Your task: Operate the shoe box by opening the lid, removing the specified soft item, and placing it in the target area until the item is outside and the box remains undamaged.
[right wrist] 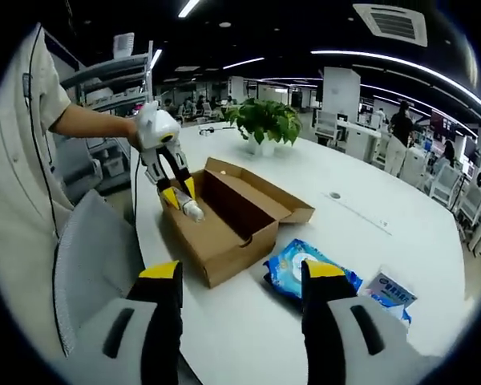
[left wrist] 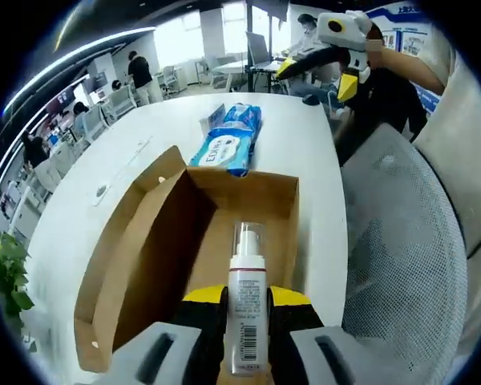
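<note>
The brown cardboard shoe box (left wrist: pixel 248 192) (right wrist: pixel 224 241) lies open on the white table, its lid (left wrist: pixel 124 241) (right wrist: pixel 260 196) folded back. My left gripper (left wrist: pixel 247 301) (right wrist: pixel 179 198) is shut on a white spray bottle (left wrist: pixel 246 305) (right wrist: pixel 191 211), held over the box's near end. A blue soft pack of wipes (left wrist: pixel 228 140) (right wrist: pixel 309 273) lies on the table beyond the box. My right gripper (right wrist: pixel 240 281) (left wrist: pixel 345 56) hovers open above the table edge, nothing between its yellow-tipped fingers (right wrist: pixel 162 277).
A small white-and-blue packet (right wrist: pixel 389 290) (left wrist: pixel 215 119) lies beside the wipes. A grey mesh chair (left wrist: pixel 409 257) (right wrist: pixel 88 249) stands at the table edge. A potted plant (right wrist: pixel 264 122) sits at the table's far end. People and desks fill the office behind.
</note>
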`<state>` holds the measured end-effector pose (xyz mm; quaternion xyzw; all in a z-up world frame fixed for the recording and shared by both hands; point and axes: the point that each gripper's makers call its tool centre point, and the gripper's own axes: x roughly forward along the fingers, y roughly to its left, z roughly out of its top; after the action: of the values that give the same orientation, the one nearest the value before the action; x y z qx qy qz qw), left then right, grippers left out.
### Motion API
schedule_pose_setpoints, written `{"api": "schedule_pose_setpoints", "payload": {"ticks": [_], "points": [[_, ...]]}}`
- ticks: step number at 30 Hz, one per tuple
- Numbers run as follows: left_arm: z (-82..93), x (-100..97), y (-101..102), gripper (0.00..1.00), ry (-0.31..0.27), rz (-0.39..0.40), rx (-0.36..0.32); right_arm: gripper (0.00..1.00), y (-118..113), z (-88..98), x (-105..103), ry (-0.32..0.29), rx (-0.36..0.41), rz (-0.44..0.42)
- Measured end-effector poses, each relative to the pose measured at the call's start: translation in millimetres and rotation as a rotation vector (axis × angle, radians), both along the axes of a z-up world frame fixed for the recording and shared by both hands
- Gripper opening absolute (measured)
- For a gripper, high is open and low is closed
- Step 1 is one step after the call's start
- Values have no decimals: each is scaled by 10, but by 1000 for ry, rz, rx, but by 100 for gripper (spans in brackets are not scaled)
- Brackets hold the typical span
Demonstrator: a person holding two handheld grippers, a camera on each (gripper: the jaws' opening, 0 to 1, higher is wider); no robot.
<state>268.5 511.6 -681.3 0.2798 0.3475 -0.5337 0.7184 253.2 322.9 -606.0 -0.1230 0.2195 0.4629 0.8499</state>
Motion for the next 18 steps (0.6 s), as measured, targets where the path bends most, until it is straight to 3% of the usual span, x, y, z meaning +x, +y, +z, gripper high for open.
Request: {"api": "schedule_pose_setpoints", "payload": {"ticks": [18], "points": [[268,-267,-516,18,-15,-114,-83,38,369,18,-108,-23,22,89]]}}
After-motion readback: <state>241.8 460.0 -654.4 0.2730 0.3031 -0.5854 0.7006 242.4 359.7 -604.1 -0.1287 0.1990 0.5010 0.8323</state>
